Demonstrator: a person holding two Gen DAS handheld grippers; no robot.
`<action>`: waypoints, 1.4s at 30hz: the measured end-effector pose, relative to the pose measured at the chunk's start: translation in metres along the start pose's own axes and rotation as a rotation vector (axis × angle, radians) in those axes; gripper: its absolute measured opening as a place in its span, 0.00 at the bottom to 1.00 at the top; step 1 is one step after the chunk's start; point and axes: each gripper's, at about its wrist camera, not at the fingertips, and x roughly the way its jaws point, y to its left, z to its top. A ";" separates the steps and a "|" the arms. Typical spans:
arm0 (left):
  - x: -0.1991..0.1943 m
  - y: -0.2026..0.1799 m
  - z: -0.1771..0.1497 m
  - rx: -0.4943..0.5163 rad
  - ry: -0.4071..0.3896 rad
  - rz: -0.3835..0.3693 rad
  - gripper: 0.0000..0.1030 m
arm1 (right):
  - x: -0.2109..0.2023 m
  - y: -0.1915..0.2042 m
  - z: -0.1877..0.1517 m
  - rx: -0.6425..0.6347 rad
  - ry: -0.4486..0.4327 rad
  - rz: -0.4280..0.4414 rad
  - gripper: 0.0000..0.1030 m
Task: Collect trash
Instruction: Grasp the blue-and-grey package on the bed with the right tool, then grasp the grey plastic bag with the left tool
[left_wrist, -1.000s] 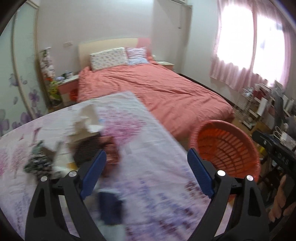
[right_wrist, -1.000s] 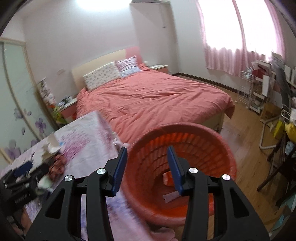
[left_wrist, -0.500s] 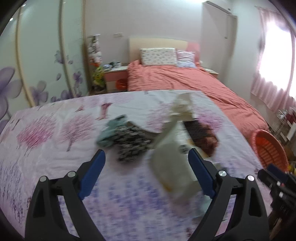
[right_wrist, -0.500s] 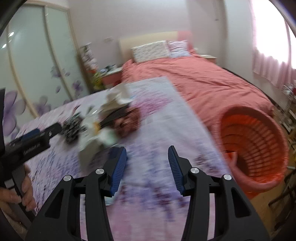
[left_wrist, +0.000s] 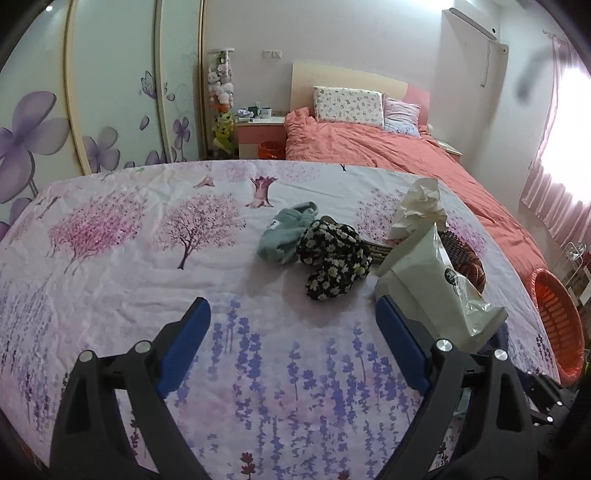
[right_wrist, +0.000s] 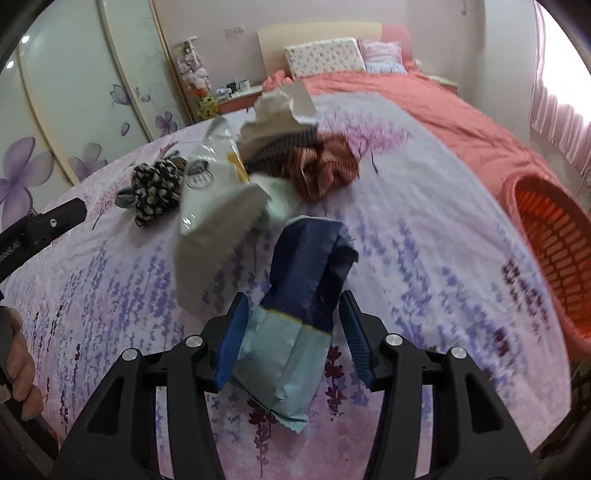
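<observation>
Landmark: orange basket, standing off the far right edge of the floral sheet.

Trash on the sheet, none of it in the basket as far as the views show (the basket's inside is mostly out of sight):
- Blue wrapper, nearest the basket; lies between the right gripper fingers.
- White bag, further from the basket than the blue wrapper, just beside the left gripper's right finger.
- Crumpled tissue, beyond the white bag, on the pile.

Probably not trash: floral cloth, teal sock, brown cloth, all on the side of the pile away from the basket.

Tools:
- Right gripper: jaws part open, straddling the blue wrapper; the left pad looks to touch it, the right pad shows a gap. Not yet clamped.
- Left gripper: jaws spread wide, holding nothing, over bare sheet.

Progress, judged: early to middle. Three trash items remain on the sheet; the blue wrapper is next, needing a close, lift and carry to the basket.
</observation>
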 end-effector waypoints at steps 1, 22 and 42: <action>0.001 -0.002 -0.001 0.001 0.004 -0.004 0.87 | 0.000 0.000 0.000 0.005 -0.004 0.006 0.46; 0.038 -0.114 0.009 0.060 0.078 -0.099 0.96 | -0.031 -0.080 -0.001 0.102 -0.068 -0.103 0.37; 0.057 -0.085 -0.021 0.033 0.206 -0.204 0.52 | -0.039 -0.097 -0.005 0.119 -0.075 -0.093 0.37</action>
